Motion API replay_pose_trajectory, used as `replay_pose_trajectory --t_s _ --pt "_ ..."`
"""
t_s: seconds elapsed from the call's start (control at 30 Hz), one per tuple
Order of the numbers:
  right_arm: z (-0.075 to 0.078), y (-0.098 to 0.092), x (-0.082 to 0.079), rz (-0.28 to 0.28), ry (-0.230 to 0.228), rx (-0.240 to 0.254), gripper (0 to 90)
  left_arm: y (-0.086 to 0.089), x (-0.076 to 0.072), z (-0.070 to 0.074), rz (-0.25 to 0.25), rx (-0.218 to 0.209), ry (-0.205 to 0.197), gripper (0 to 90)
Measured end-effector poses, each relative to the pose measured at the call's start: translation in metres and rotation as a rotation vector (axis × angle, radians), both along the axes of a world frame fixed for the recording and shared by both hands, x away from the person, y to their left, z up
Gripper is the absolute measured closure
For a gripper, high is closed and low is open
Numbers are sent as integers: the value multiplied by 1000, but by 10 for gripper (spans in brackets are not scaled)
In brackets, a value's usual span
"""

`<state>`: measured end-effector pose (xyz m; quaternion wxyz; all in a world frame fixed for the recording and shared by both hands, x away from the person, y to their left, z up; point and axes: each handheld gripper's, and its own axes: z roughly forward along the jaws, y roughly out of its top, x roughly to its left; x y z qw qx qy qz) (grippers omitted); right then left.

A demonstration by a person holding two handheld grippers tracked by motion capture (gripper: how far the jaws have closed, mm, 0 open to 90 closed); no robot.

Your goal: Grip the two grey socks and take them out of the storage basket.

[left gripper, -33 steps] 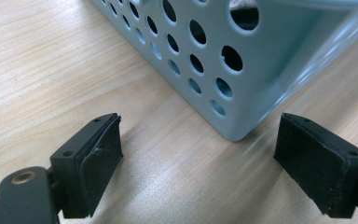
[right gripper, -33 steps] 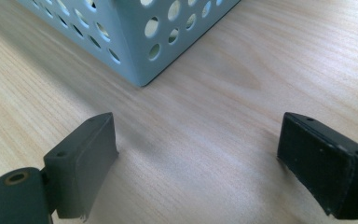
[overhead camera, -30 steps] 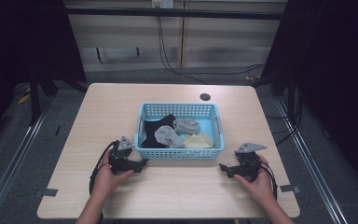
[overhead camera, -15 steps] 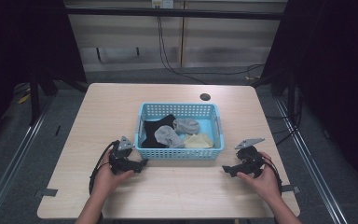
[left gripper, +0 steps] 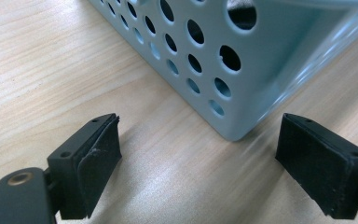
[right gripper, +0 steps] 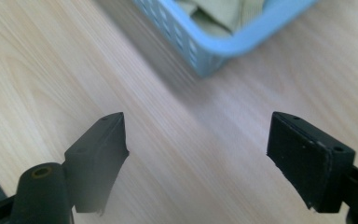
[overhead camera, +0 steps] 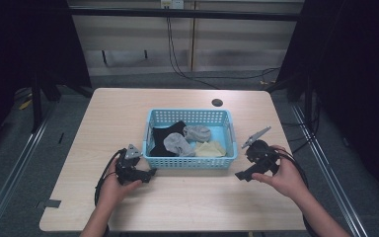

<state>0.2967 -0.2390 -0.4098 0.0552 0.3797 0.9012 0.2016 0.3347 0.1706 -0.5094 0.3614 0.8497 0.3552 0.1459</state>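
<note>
Blue perforated basket (overhead camera: 191, 163) sits mid-table (overhead camera: 128, 108), holds socks: black one (overhead camera: 165, 136) at its left, two grey (overhead camera: 180, 144) in middle, pale yellow one (overhead camera: 209, 148) at front right. Left gripper (overhead camera: 150, 173) low on table just off basket's front-left corner, jaws spread, empty. Right gripper (overhead camera: 240, 175) raised off table, beside basket's front-right corner, jaws wide, nothing between pads (right gripper: 307, 158); they have just closed slightly. Yellow sock lies up and left of right gripper, over rim; right hand (overhead camera: 286, 177) nearer it. Black sock nearer left.
</note>
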Motion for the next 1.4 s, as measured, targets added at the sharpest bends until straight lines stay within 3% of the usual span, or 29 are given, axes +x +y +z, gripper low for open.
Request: replay_pose_trajectory --t_s 0.23,0.4,0.63,0.87,1.33,1.4 --pt "29 30 26 39 -39 29 214 0 0 0 -1 0 0 129" --pt "32 50 51 44 -49 60 229 0 0 0 -1 1 1 129" --pt "12 74 84 31 -14 69 260 0 0 0 0 -1 1 128" --pt "-10 100 106 49 19 78 293 0 0 0 -1 0 1 127" --pt "-39 135 121 77 78 88 401 0 0 0 -3 -2 3 121" --pt "-43 140 122 89 98 71 416 0 0 0 -4 -2 3 120"
